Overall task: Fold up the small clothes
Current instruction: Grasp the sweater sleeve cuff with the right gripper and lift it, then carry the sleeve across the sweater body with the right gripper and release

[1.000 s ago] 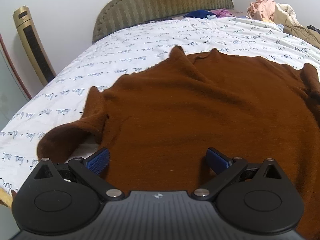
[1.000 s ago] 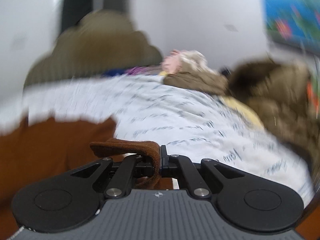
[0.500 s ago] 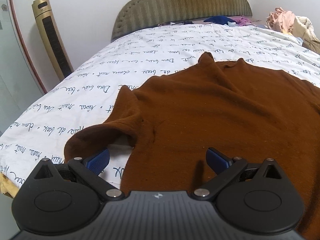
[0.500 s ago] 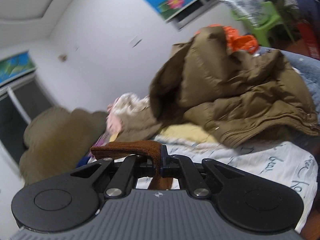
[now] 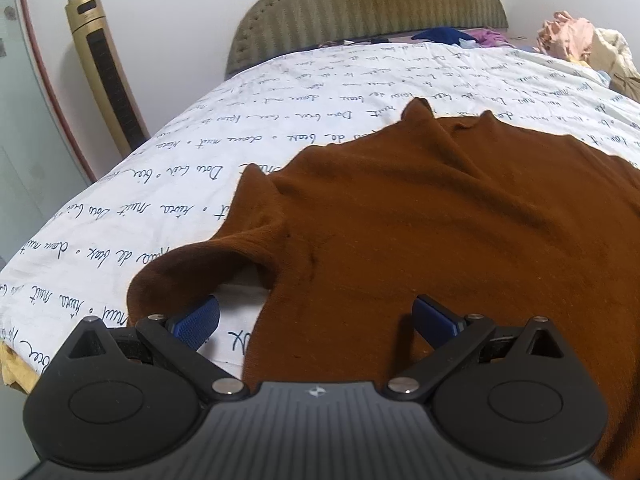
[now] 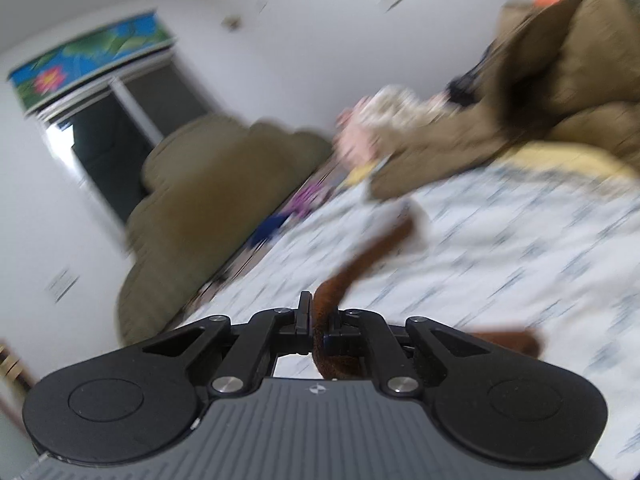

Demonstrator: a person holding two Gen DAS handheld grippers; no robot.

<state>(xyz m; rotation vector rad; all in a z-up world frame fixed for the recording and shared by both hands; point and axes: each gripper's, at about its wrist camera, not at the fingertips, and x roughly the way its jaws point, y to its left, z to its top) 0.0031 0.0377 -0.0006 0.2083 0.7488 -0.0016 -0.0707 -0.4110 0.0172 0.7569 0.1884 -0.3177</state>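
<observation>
A brown knit sweater [image 5: 440,220] lies spread on the white bedsheet [image 5: 200,168] printed with blue script, collar toward the headboard. Its left sleeve [image 5: 188,268] curls toward the near edge. My left gripper [image 5: 316,316] hovers open over the sweater's lower left, with one blue pad above the sheet by the sleeve and the other above the body. In the blurred right wrist view my right gripper [image 6: 322,320] is shut on a strip of the brown sweater [image 6: 360,264], which trails away over the sheet.
An olive padded headboard [image 5: 360,12] stands at the far end. A gold tower fan [image 5: 108,68] stands left of the bed. Loose clothes [image 5: 580,40] and a tan jacket [image 6: 540,92] are heaped at the bed's right side.
The right gripper swung and rolled while holding the brown fabric, so its view tilted and blurred. The left gripper drifted slightly left, so more sheet and the fan show; it stays open.
</observation>
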